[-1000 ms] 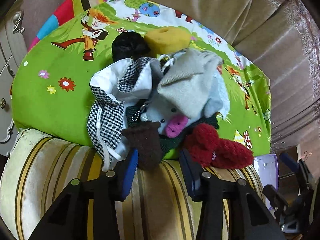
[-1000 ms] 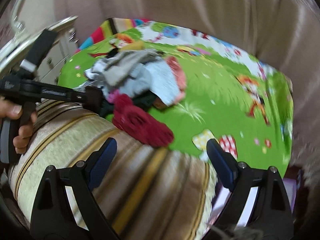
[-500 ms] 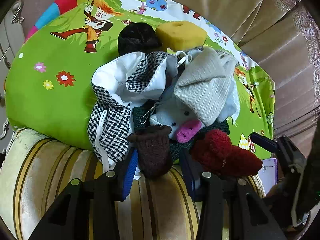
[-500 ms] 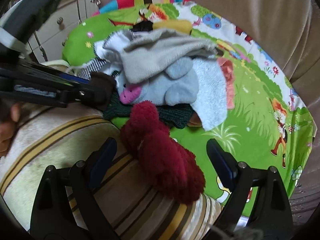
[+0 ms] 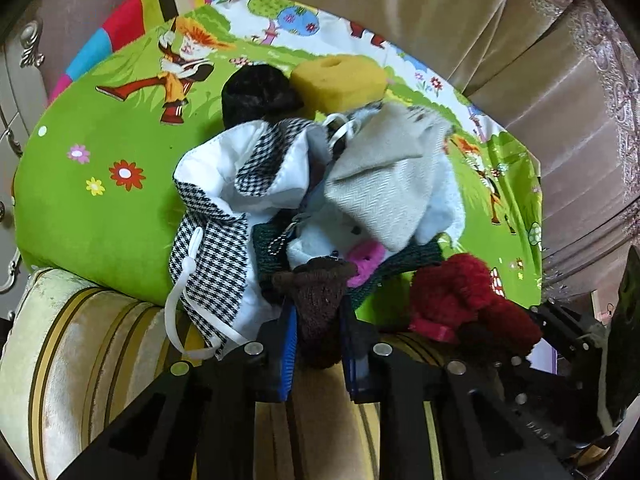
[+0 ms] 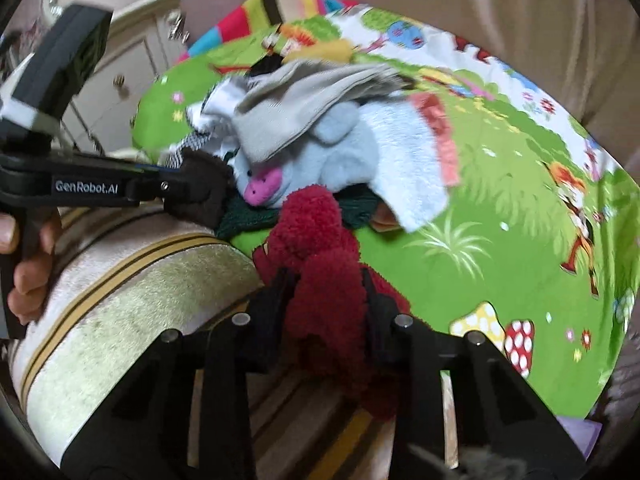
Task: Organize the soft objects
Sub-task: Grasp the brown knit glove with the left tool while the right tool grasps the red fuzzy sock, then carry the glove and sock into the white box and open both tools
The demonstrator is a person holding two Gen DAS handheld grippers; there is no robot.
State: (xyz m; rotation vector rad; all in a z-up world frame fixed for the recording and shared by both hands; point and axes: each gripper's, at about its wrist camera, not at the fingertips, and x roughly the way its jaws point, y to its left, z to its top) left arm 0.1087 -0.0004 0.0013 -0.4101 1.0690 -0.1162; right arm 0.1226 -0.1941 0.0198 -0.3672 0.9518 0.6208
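Now left tongs (image 5: 318,334) pinch brown mitten (image 5: 320,304); right tongs (image 6: 326,312) pinch red mitten (image 6: 324,264).

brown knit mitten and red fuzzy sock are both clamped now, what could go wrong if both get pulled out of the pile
1. The brown knit mitten in the left gripper touches the dark green knit piece and grey plush toy; pulling may drag them off the green cartoon mat.
2. The red fuzzy sock in the right gripper hangs over the striped cushion edge; a shallow pinch could slip.
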